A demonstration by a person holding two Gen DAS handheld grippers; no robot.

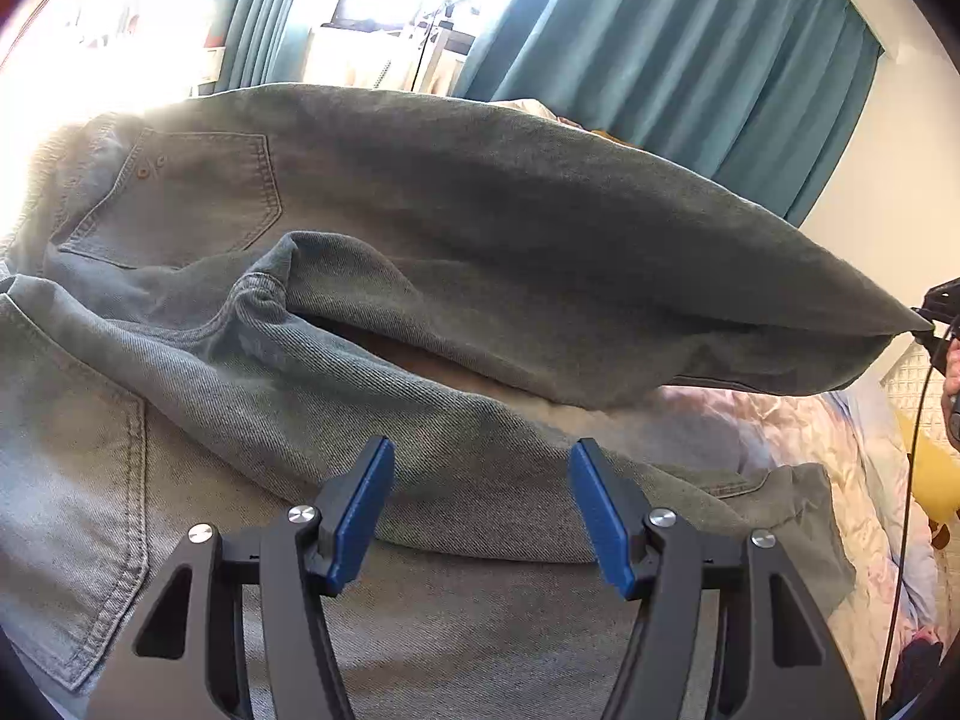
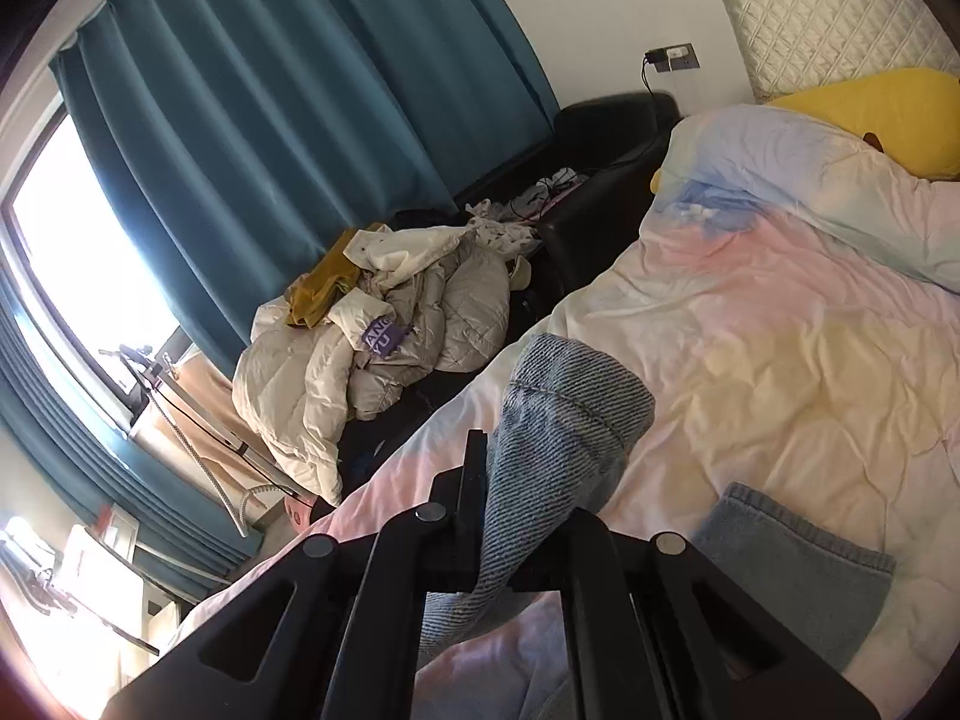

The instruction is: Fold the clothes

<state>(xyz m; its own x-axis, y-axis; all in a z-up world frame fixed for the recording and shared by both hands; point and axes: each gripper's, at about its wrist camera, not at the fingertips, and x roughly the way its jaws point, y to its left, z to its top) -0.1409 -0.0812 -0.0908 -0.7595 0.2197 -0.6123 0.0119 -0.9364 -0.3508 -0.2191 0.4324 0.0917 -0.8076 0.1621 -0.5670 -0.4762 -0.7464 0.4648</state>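
Light blue jeans lie spread on the bed, back pockets facing up. My left gripper is open and empty, its blue pads just above the near trouser leg. The far leg is lifted off the bed and stretched to the right, where my right gripper holds its end. In the right wrist view my right gripper is shut on that denim hem, which bunches up between its jaws. Another denim piece lies on the quilt at the lower right.
The bed has a pastel quilt, a yellow plush toy and a white quilted pillow at its head. A pile of pale jackets lies on a dark sofa beside the bed. Teal curtains and a bright window stand behind.
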